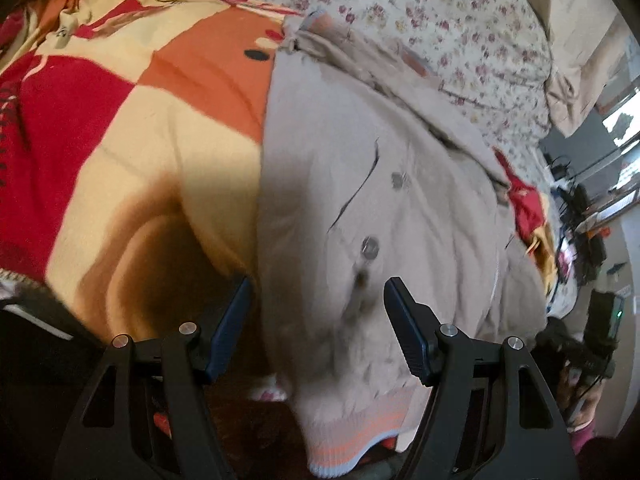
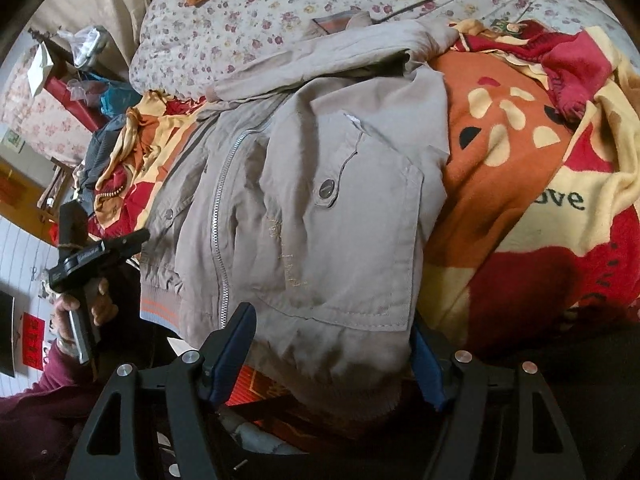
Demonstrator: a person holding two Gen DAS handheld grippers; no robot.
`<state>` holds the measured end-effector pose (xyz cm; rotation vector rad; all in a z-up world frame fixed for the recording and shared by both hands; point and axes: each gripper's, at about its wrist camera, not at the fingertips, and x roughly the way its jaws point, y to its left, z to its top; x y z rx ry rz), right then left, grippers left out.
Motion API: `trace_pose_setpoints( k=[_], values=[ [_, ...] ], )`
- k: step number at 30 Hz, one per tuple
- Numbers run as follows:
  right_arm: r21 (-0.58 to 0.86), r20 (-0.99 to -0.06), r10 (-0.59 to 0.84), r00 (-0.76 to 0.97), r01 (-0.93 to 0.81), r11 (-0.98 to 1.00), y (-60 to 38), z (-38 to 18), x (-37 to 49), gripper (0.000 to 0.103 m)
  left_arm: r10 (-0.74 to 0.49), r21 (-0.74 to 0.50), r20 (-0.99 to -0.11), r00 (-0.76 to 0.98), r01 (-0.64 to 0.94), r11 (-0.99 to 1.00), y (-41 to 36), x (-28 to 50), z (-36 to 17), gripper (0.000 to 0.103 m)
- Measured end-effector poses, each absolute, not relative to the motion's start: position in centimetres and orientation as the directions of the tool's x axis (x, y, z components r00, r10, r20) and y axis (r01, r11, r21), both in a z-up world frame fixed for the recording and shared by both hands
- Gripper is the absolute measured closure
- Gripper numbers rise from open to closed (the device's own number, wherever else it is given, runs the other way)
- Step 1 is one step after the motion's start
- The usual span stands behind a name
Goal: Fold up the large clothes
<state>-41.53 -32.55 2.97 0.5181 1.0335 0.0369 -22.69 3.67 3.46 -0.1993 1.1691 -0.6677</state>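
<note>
Right wrist view has the beige jacket (image 2: pixel 320 216) filling the middle of the frame, spread on the bed over a red, orange and cream blanket (image 2: pixel 540 216). Its ribbed hem sits at the bottom of the frame, nearest the tools, and its collar end runs off toward the flowered sheet (image 2: pixel 240 12) at the top, so the long axis lies straight away from the hands, with the zipper (image 2: pixel 219 216) tracing that line left of centre.

The right hand-held gripper (image 2: pixel 334 354) points down at the hem, its jaws standing apart on either side of the lower edge below the buttoned pocket (image 2: pixel 348 216). Cloth bulges between the blue pads, and the pad at lower right is half hidden behind it; I cannot see them pinching it, so I take it as not yet gripped.

From the left wrist view, the left hand-held gripper (image 1: pixel 318 320) also stands apart, over the striped hem corner (image 1: pixel 352 436) where the jacket's side edge meets the blanket. Nothing is clamped there either. In the right view that tool shows at the left of the frame, held in a hand (image 2: pixel 86 308), just beside the hem.

Each tool seems poised over its own hem corner, equally near. My guess is that the coming move is a pinch at both corners, then a carry up the frame along the zipper line toward the collar.
</note>
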Motion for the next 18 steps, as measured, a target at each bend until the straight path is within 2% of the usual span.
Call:
trace_pose_setpoints(
  k=[10,14,18],
  values=[
    [0.423,-0.816,0.269,0.512,0.211,0.881,-32.9,2.7,-41.4,0.032,-0.584,-0.468,-0.766,0.269,0.388,0.794,2.6,-20.1,3.7,0.034],
    [0.425,-0.818,0.27,0.508,0.218,0.879,-33.0,2.4,-41.2,0.031,-0.607,-0.52,-0.766,0.21,0.352,0.778,2.4,-18.5,2.5,0.034],
    [0.434,-0.813,0.281,0.51,0.21,0.876,-33.3,2.5,-41.2,0.031,-0.679,-0.604,-0.719,0.149,0.351,0.716,2.8,-18.7,2.4,0.034]
  ],
)
